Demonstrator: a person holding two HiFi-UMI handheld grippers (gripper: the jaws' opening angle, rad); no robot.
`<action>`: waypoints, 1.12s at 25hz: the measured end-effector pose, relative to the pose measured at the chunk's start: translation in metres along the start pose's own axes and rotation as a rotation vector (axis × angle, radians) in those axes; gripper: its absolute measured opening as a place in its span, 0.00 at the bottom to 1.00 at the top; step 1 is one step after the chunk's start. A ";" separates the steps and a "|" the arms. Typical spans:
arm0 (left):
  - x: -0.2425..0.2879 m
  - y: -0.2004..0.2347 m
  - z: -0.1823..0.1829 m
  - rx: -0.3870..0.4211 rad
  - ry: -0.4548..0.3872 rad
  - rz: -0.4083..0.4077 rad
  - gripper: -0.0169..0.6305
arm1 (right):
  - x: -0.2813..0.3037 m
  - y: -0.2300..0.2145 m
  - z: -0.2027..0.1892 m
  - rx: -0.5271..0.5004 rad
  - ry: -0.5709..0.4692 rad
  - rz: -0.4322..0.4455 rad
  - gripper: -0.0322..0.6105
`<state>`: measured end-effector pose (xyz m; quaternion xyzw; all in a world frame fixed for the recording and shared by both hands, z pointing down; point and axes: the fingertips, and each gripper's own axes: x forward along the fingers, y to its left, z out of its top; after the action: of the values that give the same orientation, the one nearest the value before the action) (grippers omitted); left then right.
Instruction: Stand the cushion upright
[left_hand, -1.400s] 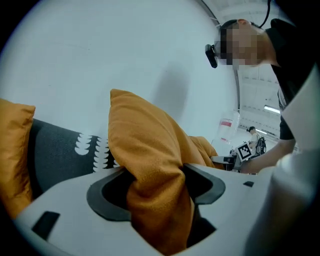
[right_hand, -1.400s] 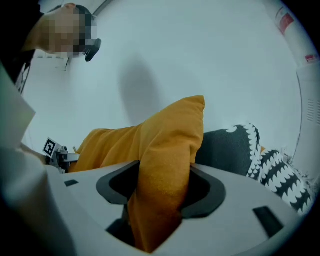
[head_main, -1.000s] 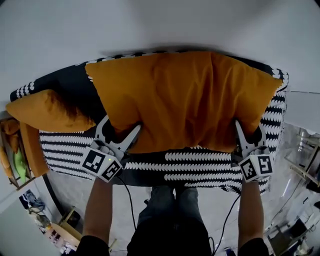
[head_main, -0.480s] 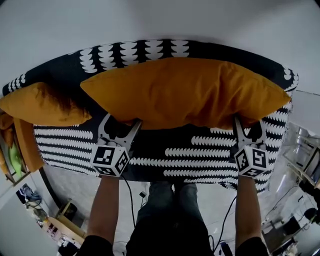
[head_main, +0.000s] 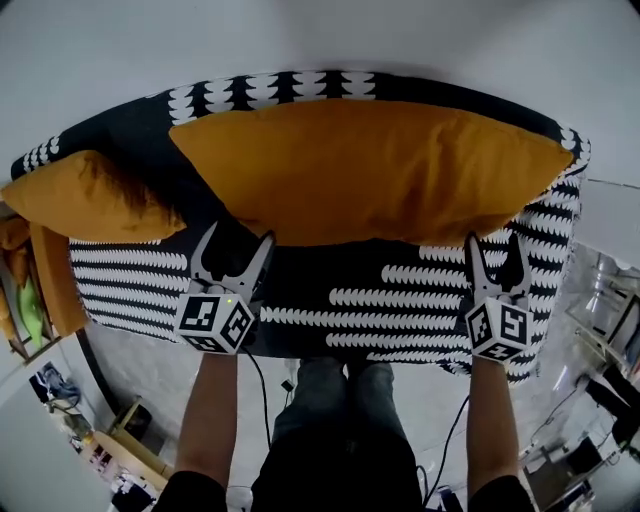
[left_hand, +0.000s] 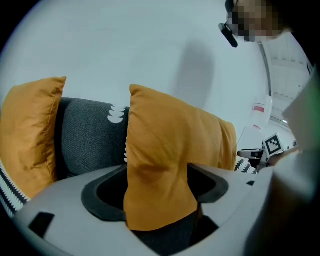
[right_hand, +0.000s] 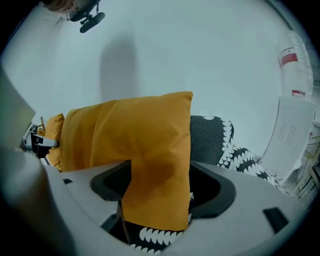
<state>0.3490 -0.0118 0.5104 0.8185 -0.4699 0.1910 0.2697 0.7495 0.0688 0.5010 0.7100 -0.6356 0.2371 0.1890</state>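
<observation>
Looking down from the head, we see the cushion (head_main: 370, 170) upright against the sofa (head_main: 400, 300) back, with the left gripper (head_main: 238, 236) and right gripper (head_main: 493, 242) at its lower edge. In the left gripper view our jaws have just been opening and stand wide, with a cushion corner loose between them. The right gripper view shows the same.

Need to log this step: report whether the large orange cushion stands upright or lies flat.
Upright: the cushion stands on its lower edge along the sofa back.
</observation>
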 end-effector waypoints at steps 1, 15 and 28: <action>-0.006 -0.003 0.002 0.007 -0.004 -0.006 0.63 | -0.007 0.004 0.002 0.003 -0.010 0.006 0.63; -0.090 -0.098 0.083 0.081 -0.189 -0.052 0.53 | -0.106 0.031 0.086 0.027 -0.198 0.174 0.49; -0.187 -0.192 0.151 0.121 -0.290 -0.070 0.47 | -0.217 0.034 0.174 -0.004 -0.349 0.285 0.44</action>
<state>0.4345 0.0978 0.2365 0.8682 -0.4627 0.0890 0.1558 0.7154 0.1417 0.2327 0.6430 -0.7529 0.1338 0.0421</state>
